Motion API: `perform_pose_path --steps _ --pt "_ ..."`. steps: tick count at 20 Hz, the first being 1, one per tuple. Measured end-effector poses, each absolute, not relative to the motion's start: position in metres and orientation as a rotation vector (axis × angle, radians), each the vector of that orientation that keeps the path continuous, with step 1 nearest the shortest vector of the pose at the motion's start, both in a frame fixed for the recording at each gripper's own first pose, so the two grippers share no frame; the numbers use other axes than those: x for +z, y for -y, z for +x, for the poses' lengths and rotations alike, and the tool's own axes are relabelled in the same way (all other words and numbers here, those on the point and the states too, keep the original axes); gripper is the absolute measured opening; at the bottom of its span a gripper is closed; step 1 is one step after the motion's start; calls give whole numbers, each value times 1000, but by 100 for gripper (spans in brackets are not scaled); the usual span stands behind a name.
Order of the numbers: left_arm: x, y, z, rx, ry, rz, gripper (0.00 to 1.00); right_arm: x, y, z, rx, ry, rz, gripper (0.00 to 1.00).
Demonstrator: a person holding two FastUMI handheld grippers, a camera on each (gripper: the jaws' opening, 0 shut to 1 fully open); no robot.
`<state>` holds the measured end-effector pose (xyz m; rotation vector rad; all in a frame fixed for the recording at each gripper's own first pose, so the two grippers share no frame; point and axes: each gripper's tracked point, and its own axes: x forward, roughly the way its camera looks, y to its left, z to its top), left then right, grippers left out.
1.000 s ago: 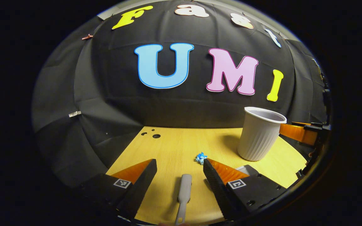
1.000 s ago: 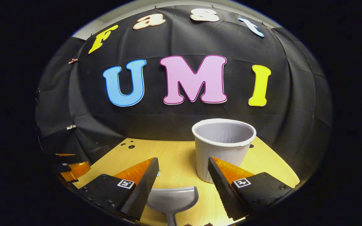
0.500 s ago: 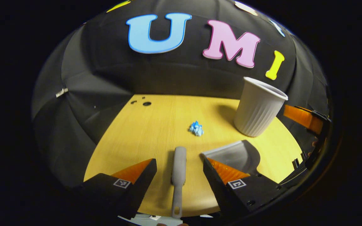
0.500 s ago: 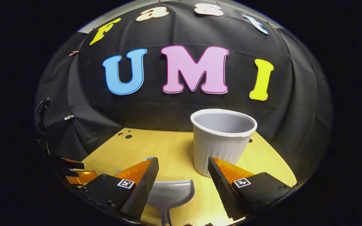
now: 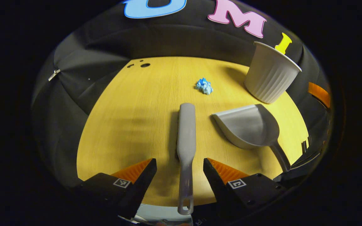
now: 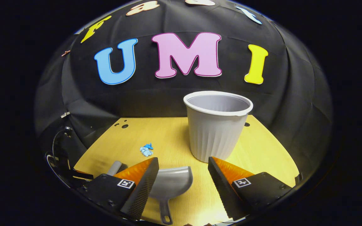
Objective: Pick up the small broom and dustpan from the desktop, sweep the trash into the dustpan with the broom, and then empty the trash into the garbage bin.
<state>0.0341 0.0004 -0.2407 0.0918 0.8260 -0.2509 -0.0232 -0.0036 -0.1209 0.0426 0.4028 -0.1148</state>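
Task barely begun — broom [image 5: 186, 135] and dustpan [image 5: 250, 127] both lie flat on the worktop [image 5: 130, 119], neither lifted. The trash [image 5: 204, 86], a small blue crumple, sits unswept beyond the broom's far end, a little apart from it and near the bin [image 5: 270, 77], which stands upright at the back right. Everything is left to do: pick up both tools, sweep, then tip the pan into the bin.

The left hand-held gripper [image 5: 179, 171] is wide open, its fingers on either side of the broom's handle with a gap on each side, touching nothing as far as I can tell. The handle runs straight between them toward the camera, so closing here looks like the step in hand.

The right hand-held gripper [image 6: 183, 175] is also spread wide and grips nothing. In the right gripper view the dustpan [image 6: 170, 186] lies between and just below its fingers, scoop facing the bin [image 6: 217, 125], handle toward the camera — whether the left finger brushes the scoop's edge I cannot tell. The trash [image 6: 146, 150] lies off to the left.
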Motion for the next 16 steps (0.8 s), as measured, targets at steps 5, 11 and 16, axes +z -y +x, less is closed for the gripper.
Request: perform_pose_path --steps 5,11,16 --pt "-272 -3 36 -282 -949 220 96 -133 3 -37 -120 -450 39 98" --pt "-293 4 43 -303 -1065 207 95 -146 -2 -42 -120 -496 31 98" --pt "-294 4 50 -318 -1087 283 59 -170 -26 -53 -116 -585 83 98"
